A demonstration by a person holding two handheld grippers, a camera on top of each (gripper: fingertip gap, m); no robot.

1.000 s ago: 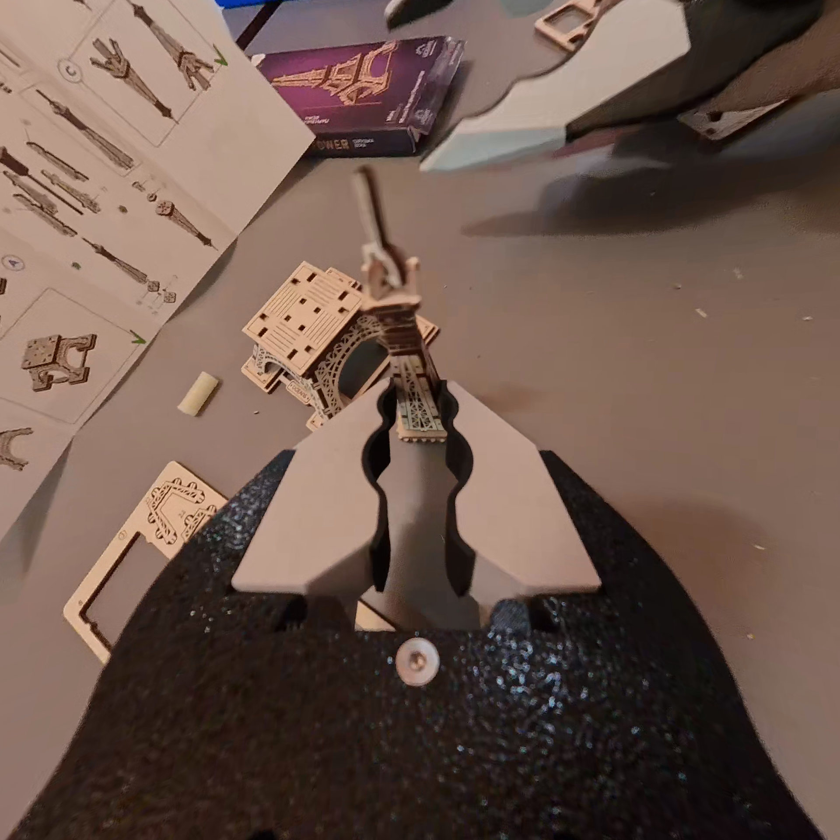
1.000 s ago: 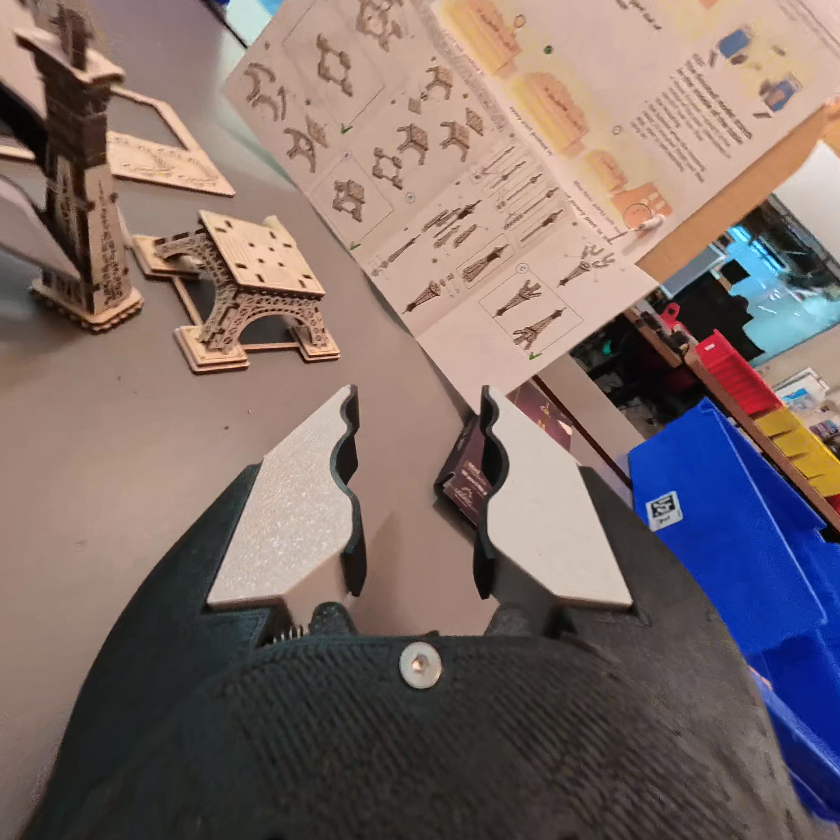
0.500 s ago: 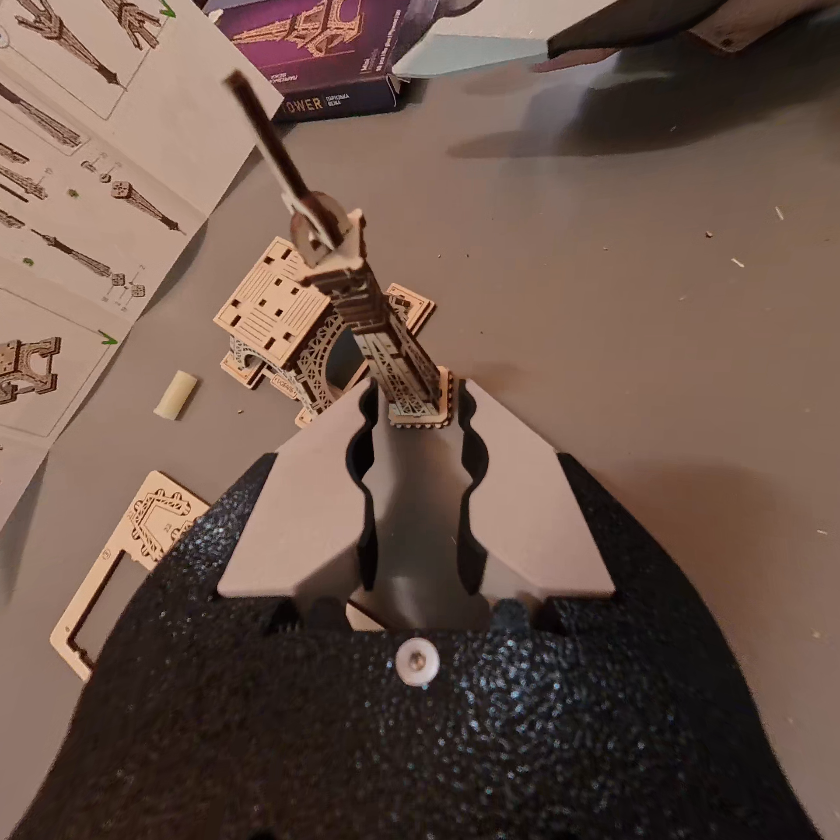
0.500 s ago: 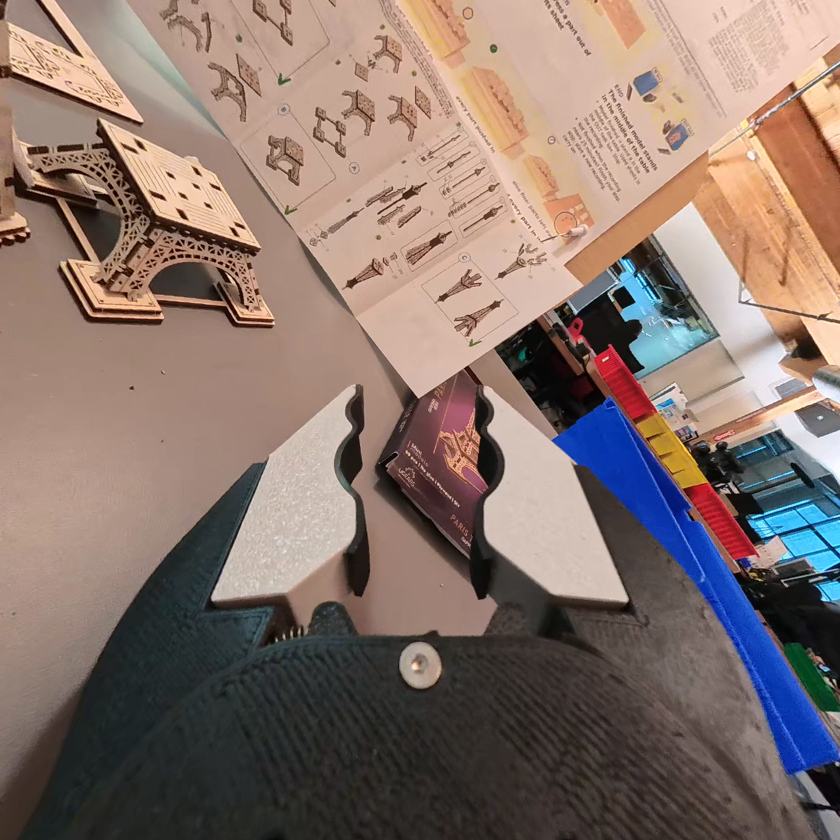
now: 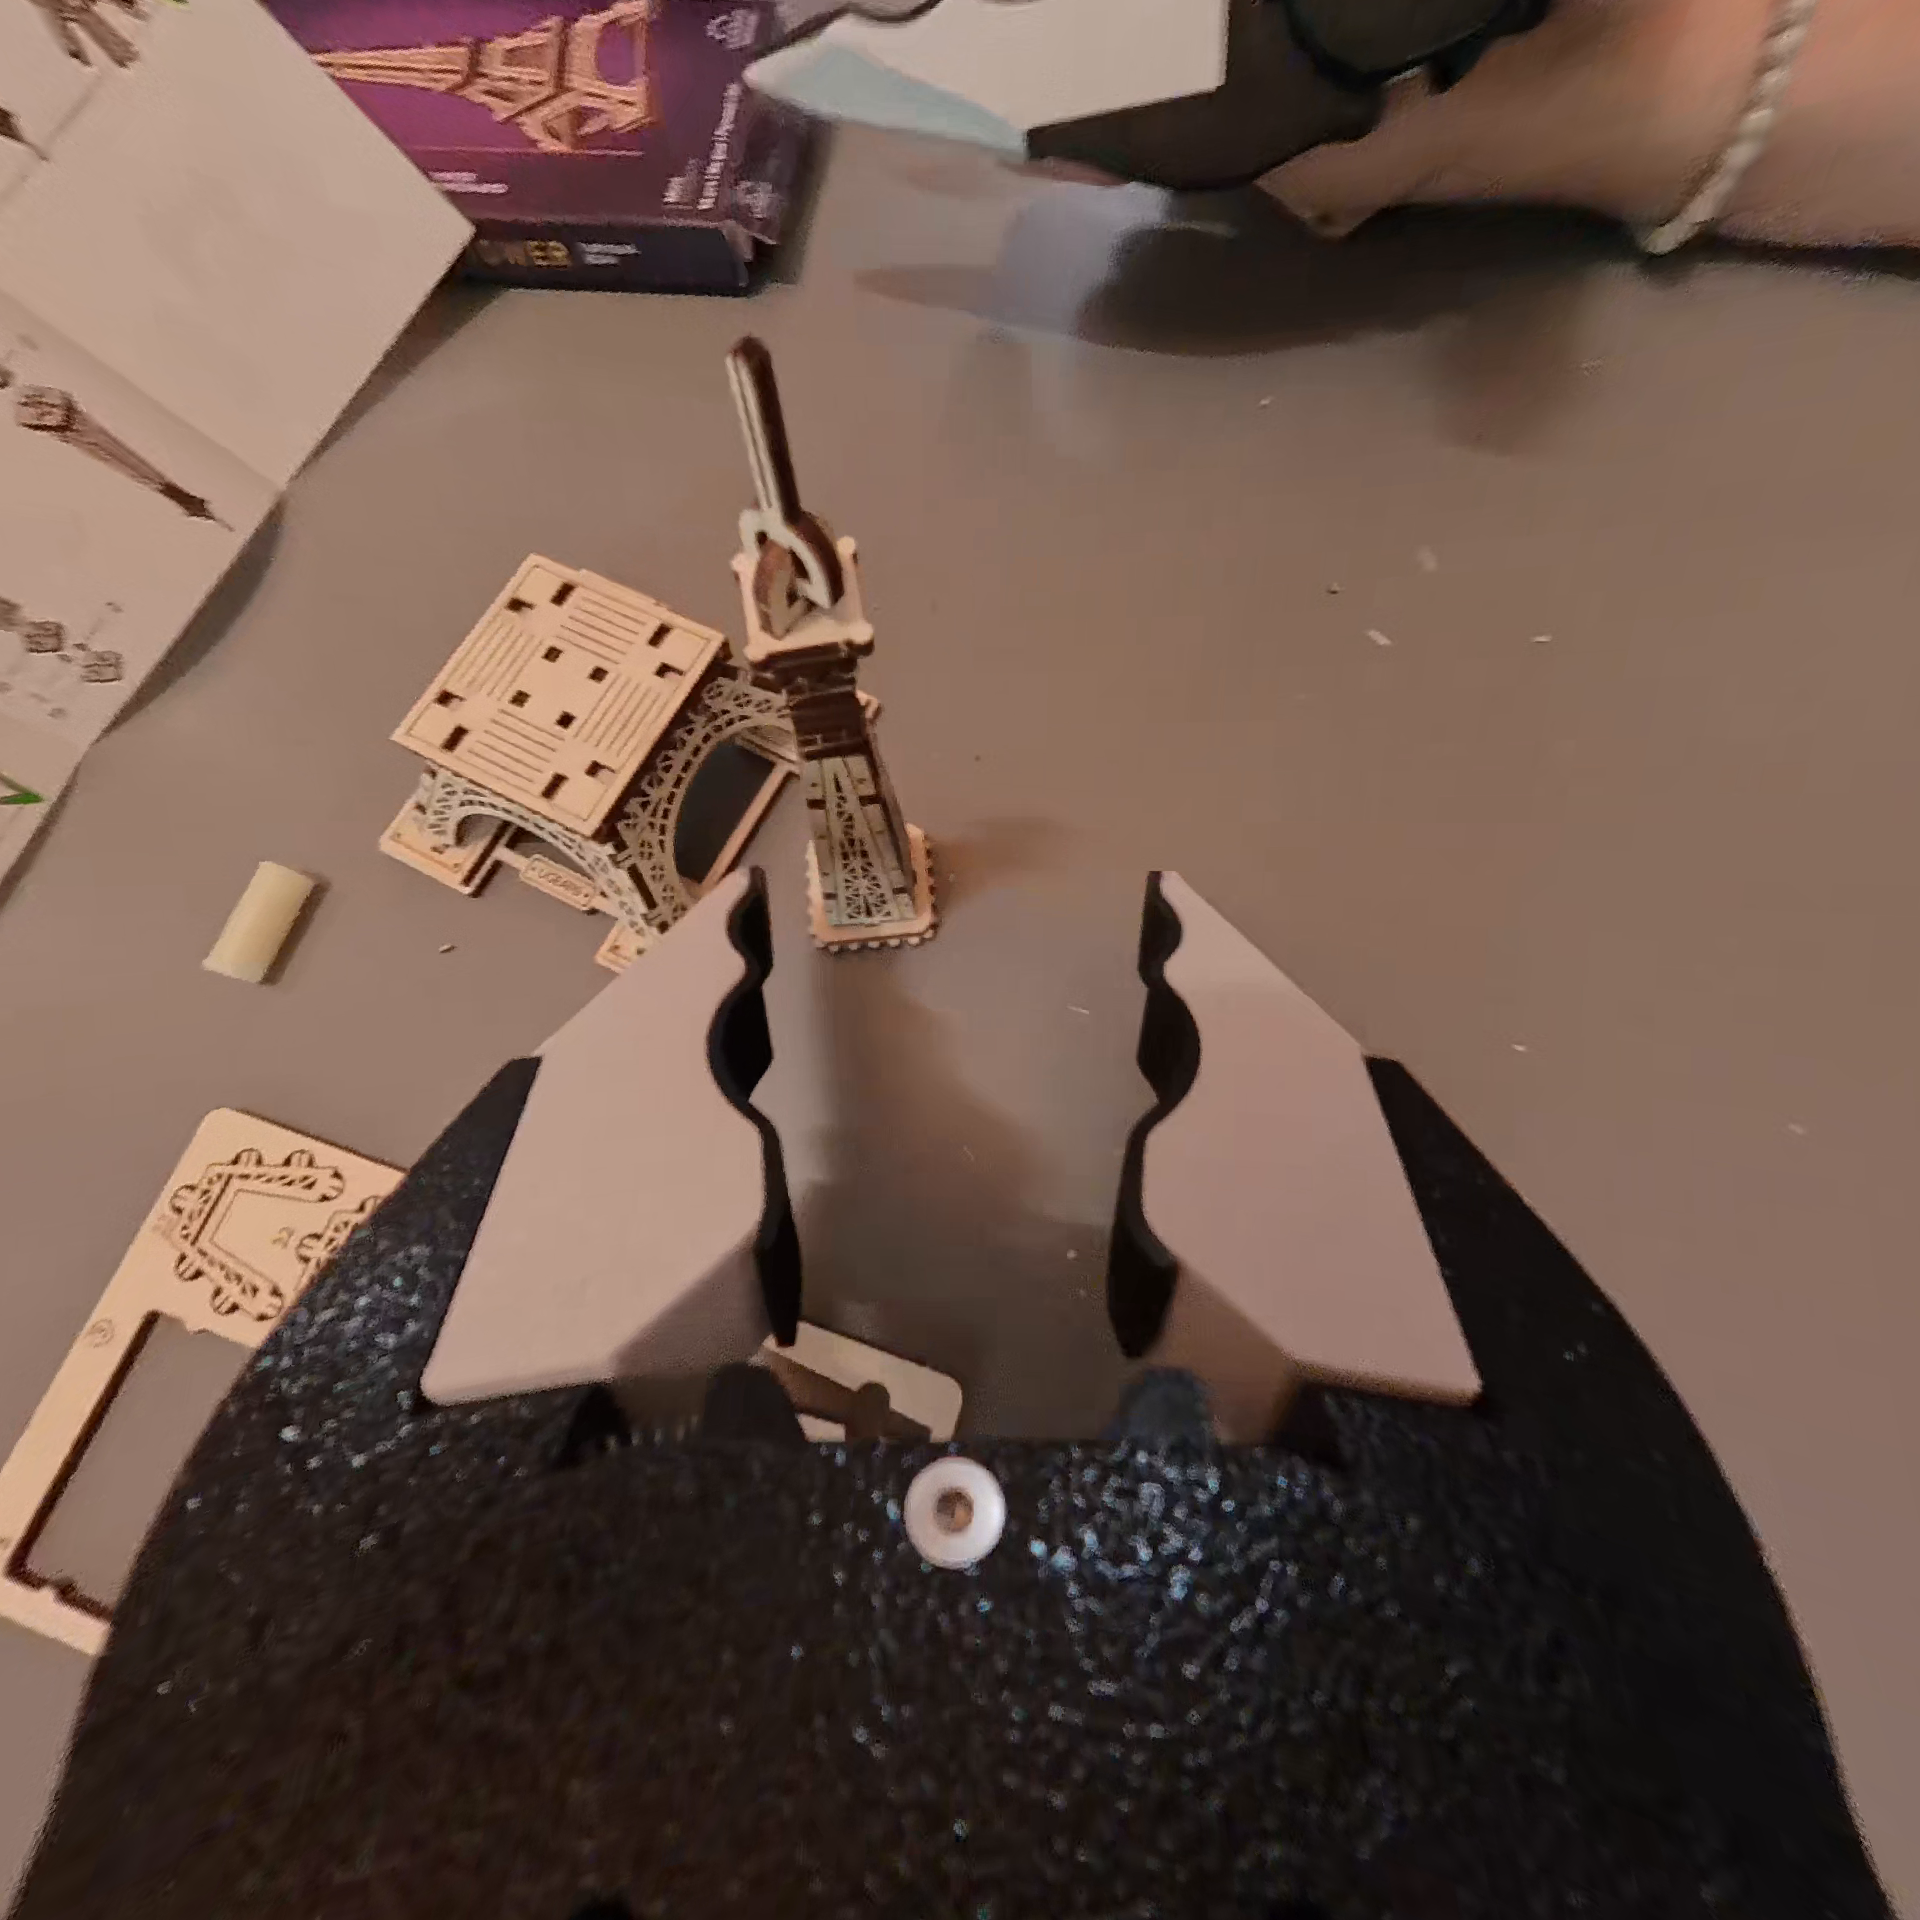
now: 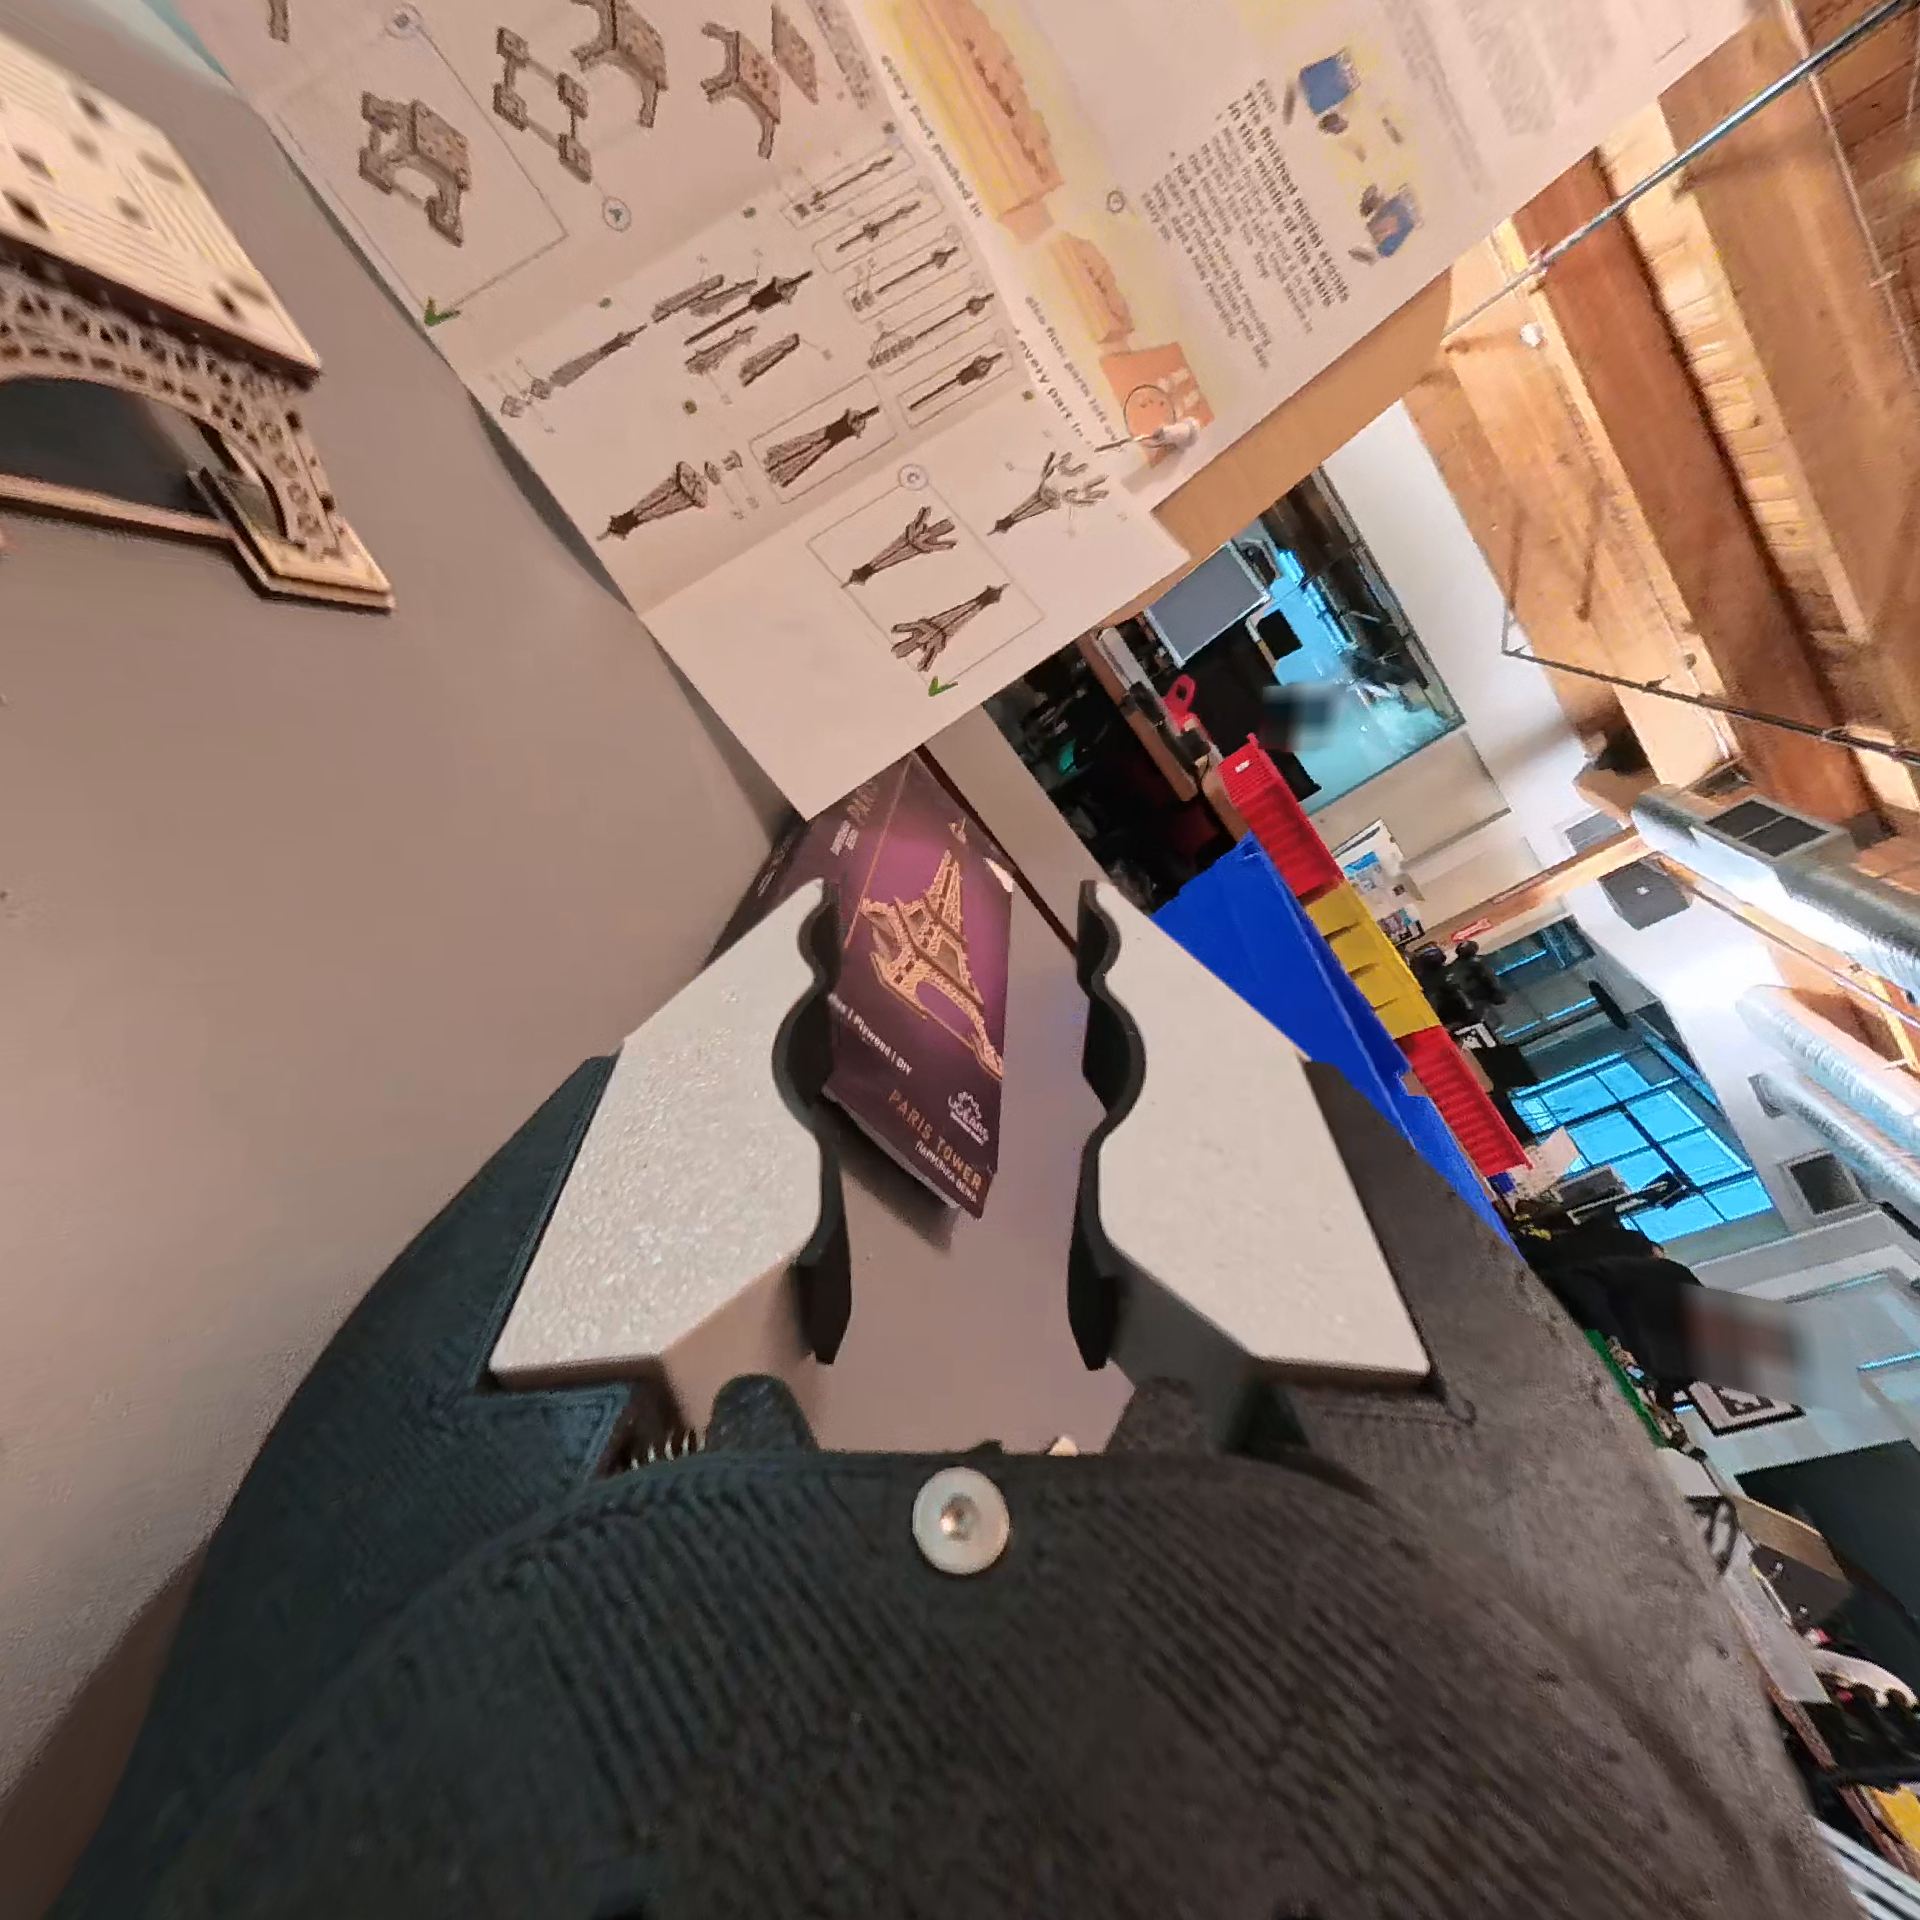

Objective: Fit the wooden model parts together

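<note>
The wooden tower upper section (image 5: 831, 758), with its dark spire, stands upright on the grey table just beyond my left gripper (image 5: 951, 894). The left gripper is open and empty, a little behind that piece. The wooden arched tower base (image 5: 582, 748) stands just left of the upper section; it also shows at the left edge of the right wrist view (image 6: 156, 343). My right gripper (image 6: 951, 904) is open and empty, tilted, above the table's far side; it shows at the top of the left wrist view (image 5: 1039, 83), held by a hand.
A purple kit box (image 5: 582, 135) lies at the back; it also shows between the right fingers (image 6: 925, 997). An instruction sheet (image 5: 156, 312) lies at the left. A small pale cylinder (image 5: 258, 920) and a punched wooden sheet (image 5: 187, 1299) lie at the near left. Blue, red and yellow bins (image 6: 1351, 997) stand beyond the table edge. Across from one pair of fingers to the other is roughly 20 centimeters. Between my left fingertips and the small pale cylinder (image 5: 258, 920) there is roughly 11 centimeters.
My left gripper has opened, let go of the tower upper section and drawn back; the piece now stands on the table. My right gripper has tilted and swung away from the parts.
</note>
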